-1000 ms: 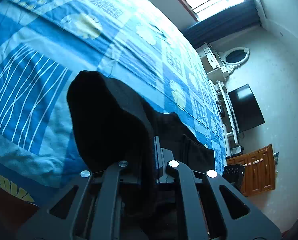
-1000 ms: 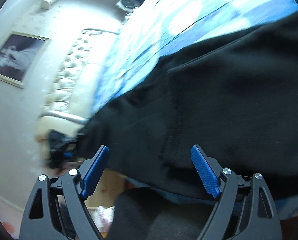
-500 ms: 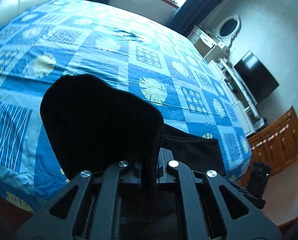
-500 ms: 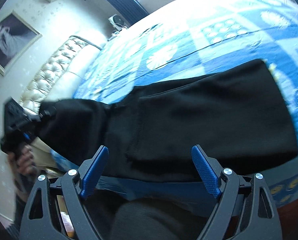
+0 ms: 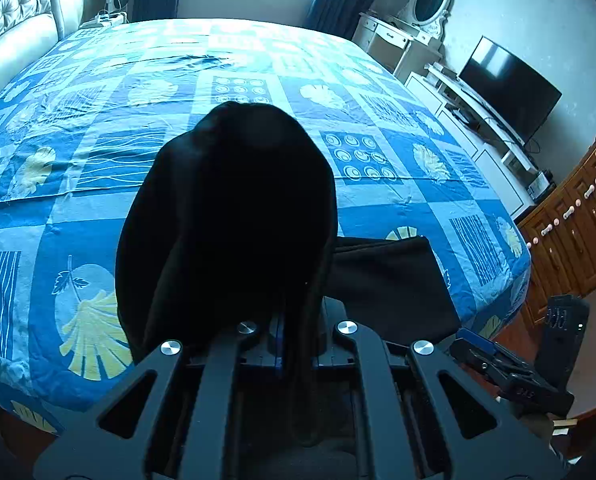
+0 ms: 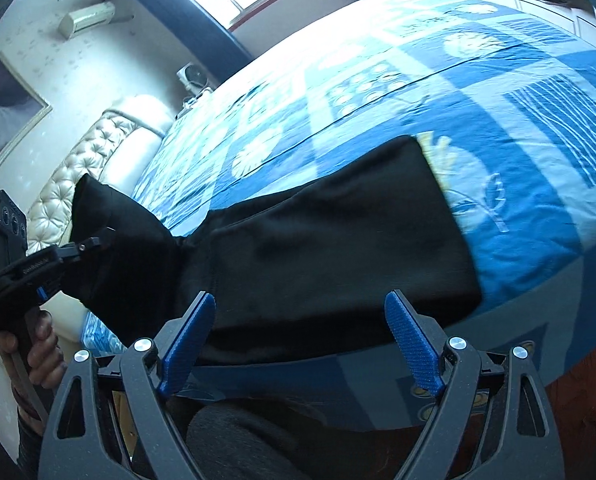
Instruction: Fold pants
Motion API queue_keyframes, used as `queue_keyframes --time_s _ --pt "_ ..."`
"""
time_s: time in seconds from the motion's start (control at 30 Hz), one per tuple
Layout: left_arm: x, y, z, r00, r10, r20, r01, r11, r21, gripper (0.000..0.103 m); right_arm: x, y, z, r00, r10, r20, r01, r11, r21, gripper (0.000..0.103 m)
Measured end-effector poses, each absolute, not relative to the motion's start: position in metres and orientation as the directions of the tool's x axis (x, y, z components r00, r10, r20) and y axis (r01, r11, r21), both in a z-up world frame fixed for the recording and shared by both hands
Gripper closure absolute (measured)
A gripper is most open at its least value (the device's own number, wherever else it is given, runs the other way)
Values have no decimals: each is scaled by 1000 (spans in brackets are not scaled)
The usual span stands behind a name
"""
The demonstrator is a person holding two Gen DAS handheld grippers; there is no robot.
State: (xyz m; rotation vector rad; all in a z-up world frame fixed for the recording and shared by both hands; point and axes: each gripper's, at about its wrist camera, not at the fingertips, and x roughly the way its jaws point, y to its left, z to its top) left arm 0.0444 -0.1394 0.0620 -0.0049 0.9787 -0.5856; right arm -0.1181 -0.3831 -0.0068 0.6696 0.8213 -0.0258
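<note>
Black pants (image 6: 322, 256) lie along the near edge of a bed with a blue patterned cover (image 6: 498, 92). My left gripper (image 5: 294, 336) is shut on one end of the pants (image 5: 234, 216), which bulges up and drapes over its fingers. It also shows in the right wrist view (image 6: 58, 264), holding that end raised at the left. My right gripper (image 6: 298, 340) is open and empty, its blue pads (image 6: 412, 344) just in front of the pants' near edge. It shows at the lower right of the left wrist view (image 5: 498, 364).
The bed cover (image 5: 98, 128) stretches far ahead. A padded headboard (image 5: 14, 24) is at the left. A white dresser with mirror (image 5: 402, 36), a TV (image 5: 510, 88) and a wooden cabinet (image 5: 574, 220) line the right wall. Dark floor lies below the bed edge.
My left gripper has lifted and swung with the pants end, now facing along the bed. My right gripper has drawn back from the pants, so more of the garment shows.
</note>
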Motion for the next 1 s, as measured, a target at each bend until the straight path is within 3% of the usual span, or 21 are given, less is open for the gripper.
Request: queue_keyframes --time_s 0.8,1.0 --pt "14 -289 12 329 -407 -852 548 817 -178 95 -167 -462 -27 756 172 -631 388 660 644 17" --pt "7 -316 -8 360 -335 -870 552 829 -91 95 -175 -472 -32 762 166 -627 402 638 657 17"
